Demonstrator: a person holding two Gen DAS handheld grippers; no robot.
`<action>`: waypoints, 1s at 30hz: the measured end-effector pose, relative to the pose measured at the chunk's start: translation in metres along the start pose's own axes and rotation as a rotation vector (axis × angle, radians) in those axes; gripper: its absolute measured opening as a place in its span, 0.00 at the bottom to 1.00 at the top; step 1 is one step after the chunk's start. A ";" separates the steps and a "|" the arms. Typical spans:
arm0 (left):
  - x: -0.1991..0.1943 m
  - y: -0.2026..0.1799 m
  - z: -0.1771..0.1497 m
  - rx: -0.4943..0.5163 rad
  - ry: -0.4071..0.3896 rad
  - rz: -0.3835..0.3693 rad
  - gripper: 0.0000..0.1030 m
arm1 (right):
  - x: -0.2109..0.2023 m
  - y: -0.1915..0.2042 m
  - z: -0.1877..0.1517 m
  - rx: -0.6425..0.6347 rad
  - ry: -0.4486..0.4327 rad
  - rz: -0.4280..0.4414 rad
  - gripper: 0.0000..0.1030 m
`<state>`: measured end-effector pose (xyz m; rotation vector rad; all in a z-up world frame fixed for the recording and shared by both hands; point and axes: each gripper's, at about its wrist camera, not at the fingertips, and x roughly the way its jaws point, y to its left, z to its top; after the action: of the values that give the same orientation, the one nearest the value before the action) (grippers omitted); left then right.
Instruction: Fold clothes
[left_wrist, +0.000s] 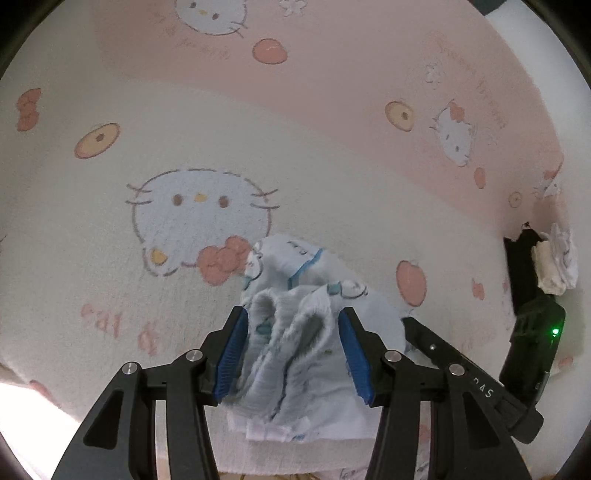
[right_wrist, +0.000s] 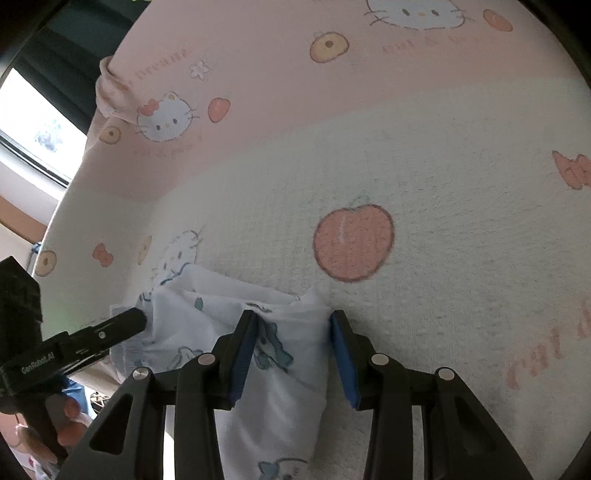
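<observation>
Pale-blue printed garment (left_wrist: 295, 354) lies bunched and unfolded at lower centre on the cartoon-print blanket (left_wrist: 332, 177), straddled by the parted fingers of the left gripper (left_wrist: 293, 354) and right gripper (right_wrist: 291, 354), neither clamping it.

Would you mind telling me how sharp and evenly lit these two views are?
Left wrist view: the garment is soft and blurred, strong fisheye bending, bright glare at lower left. Right wrist view: sharper on the bedsheet, with an overexposed window at left.

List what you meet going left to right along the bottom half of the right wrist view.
Person's hand → left gripper → pale blue printed garment → right gripper → peach print on the blanket.
</observation>
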<state>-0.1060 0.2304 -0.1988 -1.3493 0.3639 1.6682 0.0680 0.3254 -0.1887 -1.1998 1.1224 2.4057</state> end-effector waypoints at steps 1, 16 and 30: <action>0.002 0.000 0.001 0.006 -0.002 0.017 0.43 | 0.001 0.002 0.000 -0.009 -0.008 -0.008 0.36; 0.026 0.033 0.011 -0.064 0.030 -0.066 0.25 | 0.000 0.010 -0.004 -0.124 -0.072 -0.163 0.12; -0.024 0.061 -0.020 -0.300 0.027 -0.269 0.47 | -0.056 -0.011 -0.030 0.126 -0.038 0.009 0.31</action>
<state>-0.1431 0.1731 -0.2033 -1.5646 -0.0571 1.5200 0.1271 0.3184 -0.1633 -1.1069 1.2497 2.3154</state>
